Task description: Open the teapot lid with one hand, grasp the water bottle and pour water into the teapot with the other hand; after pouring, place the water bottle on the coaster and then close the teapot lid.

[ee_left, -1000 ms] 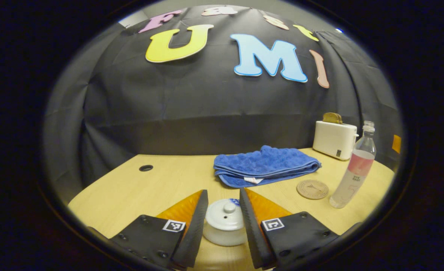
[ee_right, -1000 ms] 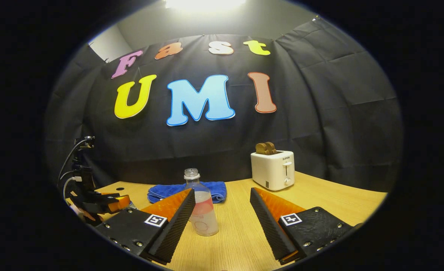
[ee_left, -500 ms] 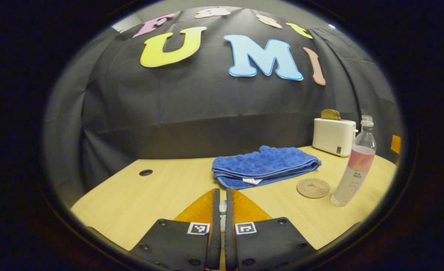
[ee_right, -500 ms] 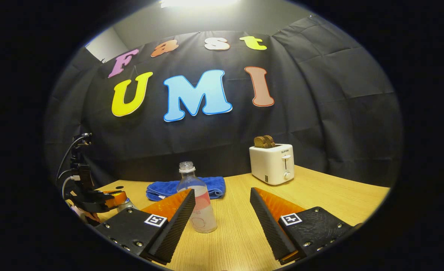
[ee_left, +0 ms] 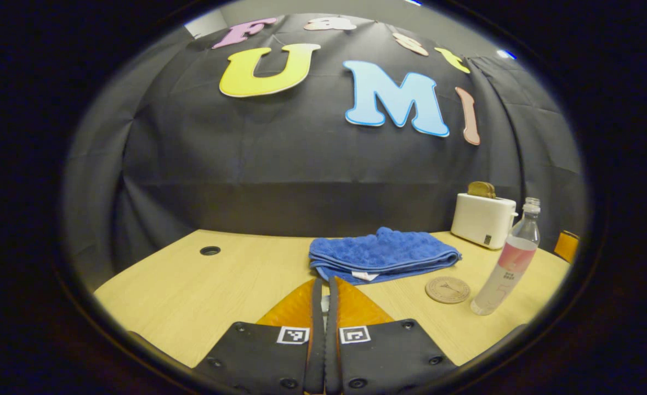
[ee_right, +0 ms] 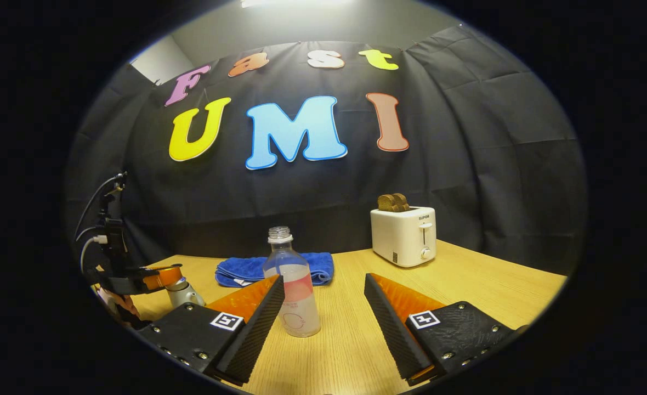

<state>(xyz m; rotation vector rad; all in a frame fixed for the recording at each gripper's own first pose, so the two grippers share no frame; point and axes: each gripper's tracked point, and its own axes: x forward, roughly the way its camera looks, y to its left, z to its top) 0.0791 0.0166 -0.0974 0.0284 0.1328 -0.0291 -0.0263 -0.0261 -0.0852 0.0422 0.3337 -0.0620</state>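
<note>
Right gripper (ee_right: 323, 304) fingers spread before upright water bottle (ee_right: 293, 285).

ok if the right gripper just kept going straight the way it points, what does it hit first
Probably the water bottle. The right gripper is open, and the bottle stands upright on the table just ahead, close to one finger rather than centred. Depth is unclear, so it might graze past toward the blue towel.
</note>
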